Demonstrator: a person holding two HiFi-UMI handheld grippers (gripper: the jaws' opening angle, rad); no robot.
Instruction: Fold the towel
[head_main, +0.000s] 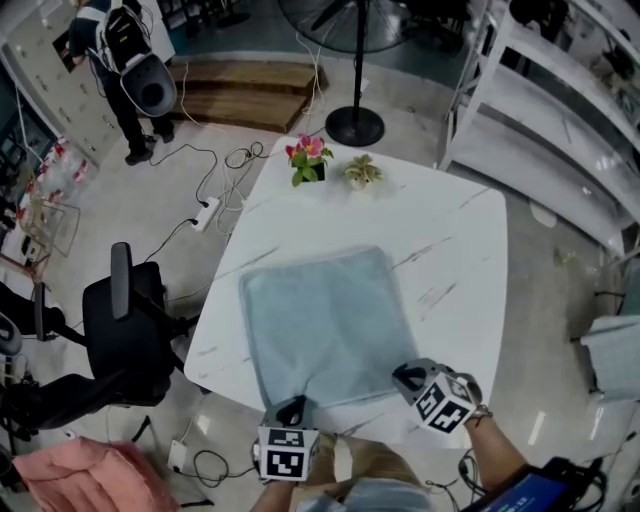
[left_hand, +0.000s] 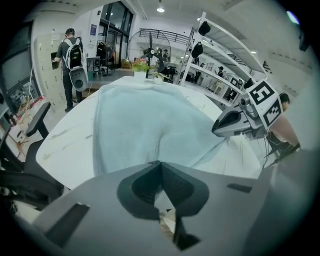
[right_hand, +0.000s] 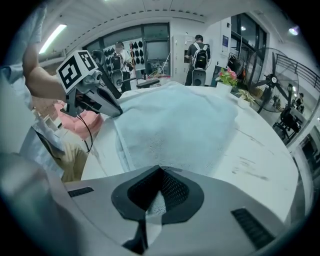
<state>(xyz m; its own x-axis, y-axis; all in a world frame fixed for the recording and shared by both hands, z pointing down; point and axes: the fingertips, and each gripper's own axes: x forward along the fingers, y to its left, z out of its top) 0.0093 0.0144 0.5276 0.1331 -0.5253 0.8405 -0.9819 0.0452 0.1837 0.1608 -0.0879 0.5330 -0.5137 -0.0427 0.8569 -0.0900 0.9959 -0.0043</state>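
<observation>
Towel (head_main: 320, 320) corners are pinched in our left hand-held gripper (head_main: 293, 408) and right hand-held gripper (head_main: 408, 378). We should lift both evenly.

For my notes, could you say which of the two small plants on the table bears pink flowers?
The left plant in the head view; the right plant beside it shows only pale green leaves.

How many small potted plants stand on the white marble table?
2. A pink-flowered plant and a smaller pale green plant stand side by side at the far edge of the white table, beyond the light blue towel.
</observation>
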